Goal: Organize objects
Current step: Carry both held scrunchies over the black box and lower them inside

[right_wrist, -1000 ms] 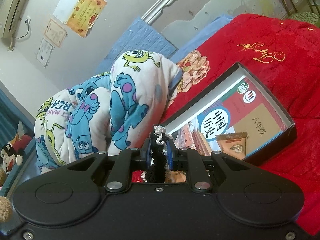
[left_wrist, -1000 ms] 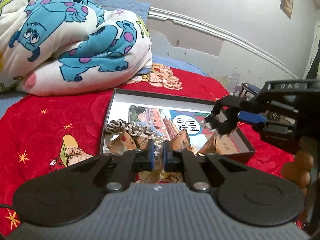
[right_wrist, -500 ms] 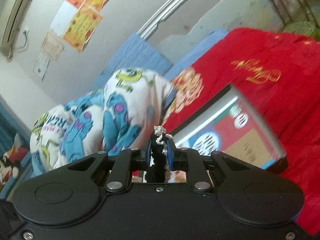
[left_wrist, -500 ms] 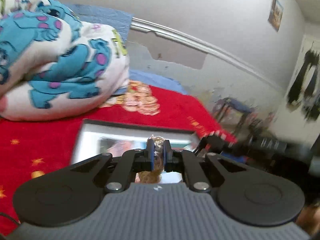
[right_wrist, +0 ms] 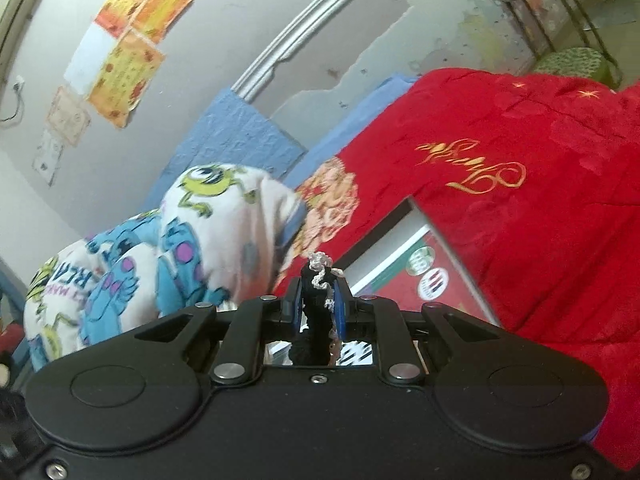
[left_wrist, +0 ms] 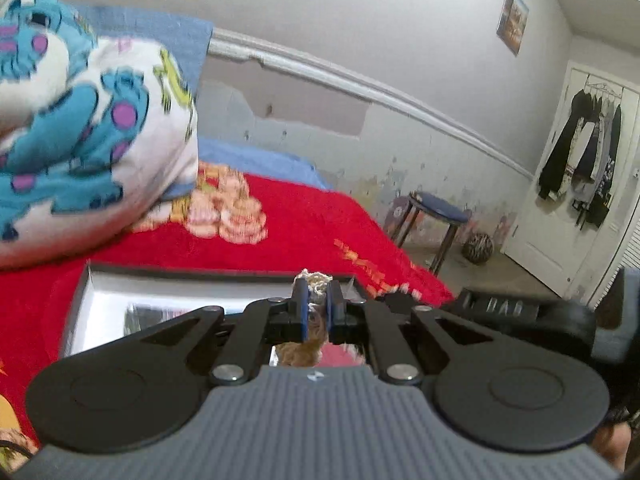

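Note:
My left gripper (left_wrist: 317, 304) is shut on a beige and white frilly fabric piece (left_wrist: 315, 282) that pokes up between its pads, above the shallow dark box (left_wrist: 80, 292) on the red bed cover. My right gripper (right_wrist: 318, 300) is shut on a black fabric piece with white lace trim (right_wrist: 318, 280). The box (right_wrist: 404, 236) with its printed picture inside lies just beyond the right gripper. The right gripper's body (left_wrist: 500, 312) shows at the right of the left wrist view. Most of the box is hidden behind the grippers.
A folded cartoon-monster quilt (left_wrist: 80, 128) lies at the back left of the bed; it also shows in the right wrist view (right_wrist: 160, 248). The red cover (right_wrist: 540, 200) spreads to the right. A blue-topped stool (left_wrist: 436, 216) stands on the floor beyond the bed edge, near a white door (left_wrist: 580, 180).
Both grippers have lifted and tilted up with their fabric pieces, so the box has dropped low in both views. The left view has swung right toward the door.

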`<control>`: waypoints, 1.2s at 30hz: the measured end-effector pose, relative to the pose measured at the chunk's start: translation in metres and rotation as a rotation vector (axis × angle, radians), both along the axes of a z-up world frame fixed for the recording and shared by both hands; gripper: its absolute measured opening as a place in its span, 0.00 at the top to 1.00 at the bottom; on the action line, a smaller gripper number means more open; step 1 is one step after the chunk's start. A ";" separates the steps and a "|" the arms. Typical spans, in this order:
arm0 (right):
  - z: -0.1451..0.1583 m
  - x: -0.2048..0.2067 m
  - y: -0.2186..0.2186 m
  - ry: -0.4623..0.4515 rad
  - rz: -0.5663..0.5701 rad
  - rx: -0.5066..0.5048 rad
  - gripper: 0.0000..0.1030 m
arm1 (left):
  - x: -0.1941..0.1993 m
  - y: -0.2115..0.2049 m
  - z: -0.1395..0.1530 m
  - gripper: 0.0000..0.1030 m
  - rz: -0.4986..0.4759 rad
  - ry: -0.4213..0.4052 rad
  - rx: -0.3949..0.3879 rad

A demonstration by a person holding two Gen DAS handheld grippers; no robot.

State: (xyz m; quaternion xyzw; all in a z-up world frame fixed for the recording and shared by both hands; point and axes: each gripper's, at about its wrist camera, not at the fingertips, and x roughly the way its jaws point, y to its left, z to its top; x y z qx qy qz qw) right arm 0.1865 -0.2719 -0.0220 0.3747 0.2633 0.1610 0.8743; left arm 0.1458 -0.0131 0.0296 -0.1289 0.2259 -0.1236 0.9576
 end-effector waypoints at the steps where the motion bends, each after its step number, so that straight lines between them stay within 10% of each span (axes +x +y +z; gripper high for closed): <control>1: -0.004 0.004 -0.001 0.009 -0.005 -0.001 0.84 | 0.004 0.002 -0.007 0.89 0.002 0.013 -0.014; 36: -0.043 0.024 0.020 0.141 -0.014 -0.077 0.84 | 0.024 -0.015 -0.050 0.77 0.031 0.137 0.114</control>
